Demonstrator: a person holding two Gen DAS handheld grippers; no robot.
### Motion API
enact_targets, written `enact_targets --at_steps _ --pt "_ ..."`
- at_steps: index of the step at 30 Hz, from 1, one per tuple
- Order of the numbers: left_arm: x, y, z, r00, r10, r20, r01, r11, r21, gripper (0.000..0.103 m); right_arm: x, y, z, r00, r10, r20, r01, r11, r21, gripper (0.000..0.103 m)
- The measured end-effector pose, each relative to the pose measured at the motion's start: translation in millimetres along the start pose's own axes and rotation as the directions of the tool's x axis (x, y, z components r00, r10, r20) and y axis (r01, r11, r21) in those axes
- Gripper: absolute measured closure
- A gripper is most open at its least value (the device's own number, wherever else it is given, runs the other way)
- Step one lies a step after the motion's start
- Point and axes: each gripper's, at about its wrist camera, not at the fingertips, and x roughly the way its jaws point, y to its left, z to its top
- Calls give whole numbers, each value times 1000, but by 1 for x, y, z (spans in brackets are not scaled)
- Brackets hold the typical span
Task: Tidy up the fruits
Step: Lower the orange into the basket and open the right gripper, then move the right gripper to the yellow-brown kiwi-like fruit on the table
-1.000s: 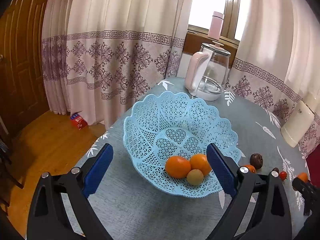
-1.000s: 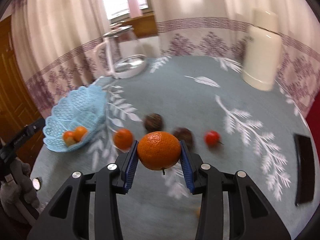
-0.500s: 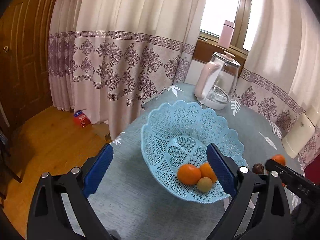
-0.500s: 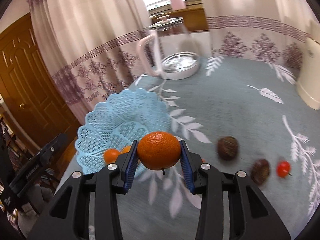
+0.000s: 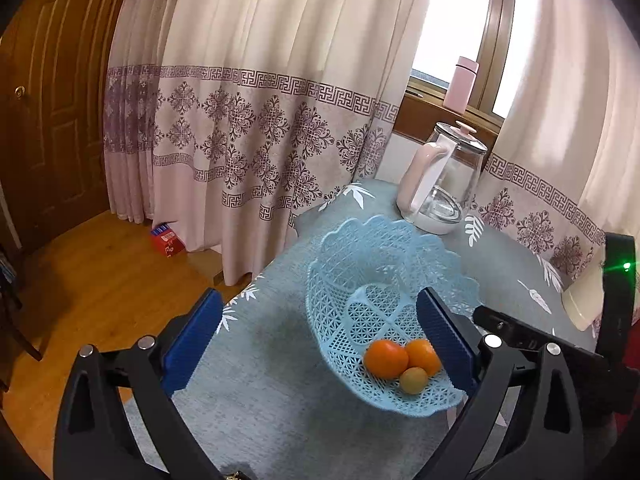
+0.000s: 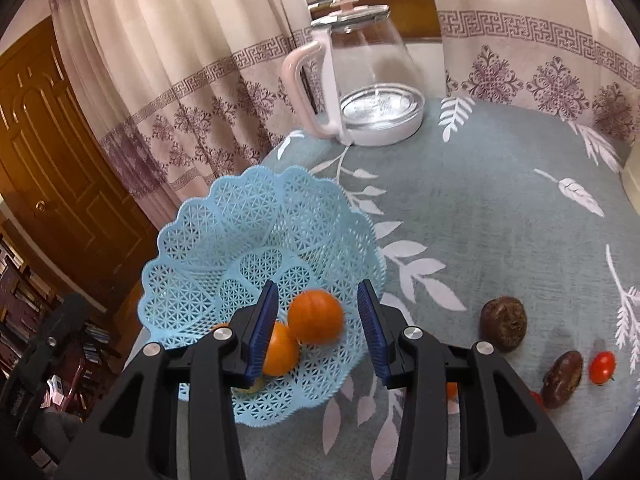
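Overhead, the right claw (image 6: 318,322) hangs above the blue lattice basket (image 6: 224,248), its blue pads spread apart with a blurred orange (image 6: 316,317) between them, touching neither pad. A second orange (image 6: 280,349) lies in the basket at about 7 o'clock from the first, partly hidden by the left pad.

From the left wrist view, the left claw (image 5: 320,344) is spread wide and holds nothing; two oranges (image 5: 386,359) and a small yellow-green fruit (image 5: 414,379) sit together at the near edge of the basket (image 5: 360,264), at 3 o'clock between the pads. The black frame of the right claw shows at that view's right edge.

On the grey-blue surface (image 6: 480,208), printed with white leaves, two dark brown fruits (image 6: 503,322) and a small red tomato (image 6: 603,367) lie at 3 to 4 o'clock from the basket, well apart from it. A glass kettle (image 6: 366,80) with a pink handle stands at 12 o'clock, near patterned curtains (image 5: 248,112). A wooden door (image 6: 60,152) stands at 9 o'clock, and a pink bottle (image 5: 462,84) sits on the windowsill.
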Motion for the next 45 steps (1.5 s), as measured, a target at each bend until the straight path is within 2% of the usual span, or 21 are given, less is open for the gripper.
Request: enact_targets --at_steps 9,12,23,30,45 --pt "-4 -8 -1 1000 -25 3 25 1000 8 3 -36 -19 -8 998 -17 54 15 999 51 60" --pt "-6 -11 -1 999 -36 2 36 999 10 3 -48 -30 -12 997 -38 74 32 997 75 44" --pt "-15 -21 -2 996 -87 4 87 996 30 3 -90 -88 -29 985 -135 112 112 975 191 44" --pt "-20 -27 -3 994 -110 9 109 993 42 3 -114 -114 -47 976 -173 129 135 957 258 44" --pt "-25 -41 -9 989 -145 0 144 986 81 3 -142 -157 -108 956 -281 77 245 917 314 44"
